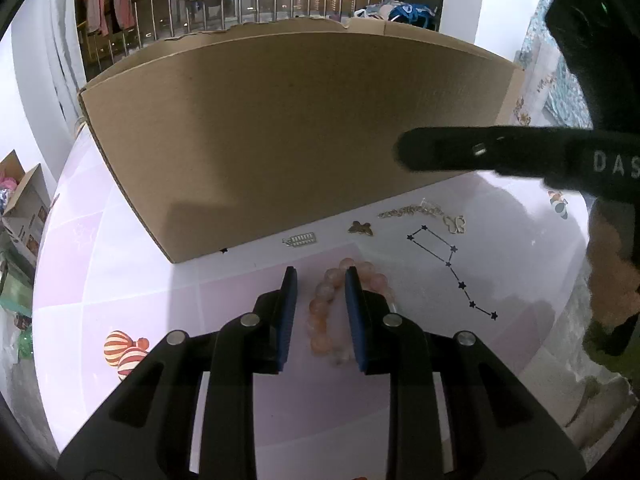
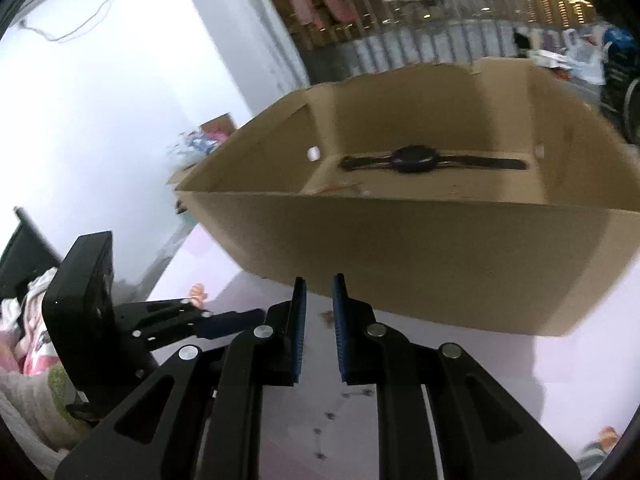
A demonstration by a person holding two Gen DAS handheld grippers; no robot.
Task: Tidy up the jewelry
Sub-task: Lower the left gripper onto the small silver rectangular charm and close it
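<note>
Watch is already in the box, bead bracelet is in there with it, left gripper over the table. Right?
Not quite. The watch is in the box, as the right wrist view shows, but the bead bracelet is not: the left wrist view shows it lying on the table in front of the box, under the left gripper.

Two grippers, both angled downward

The left gripper [image 1: 320,276] stood slightly parted at lower centre; the right gripper [image 2: 320,280] was narrowly parted, empty.

White letters "DAS", cut by the frame edge, stand on the right tool [image 1: 404,152]
</note>
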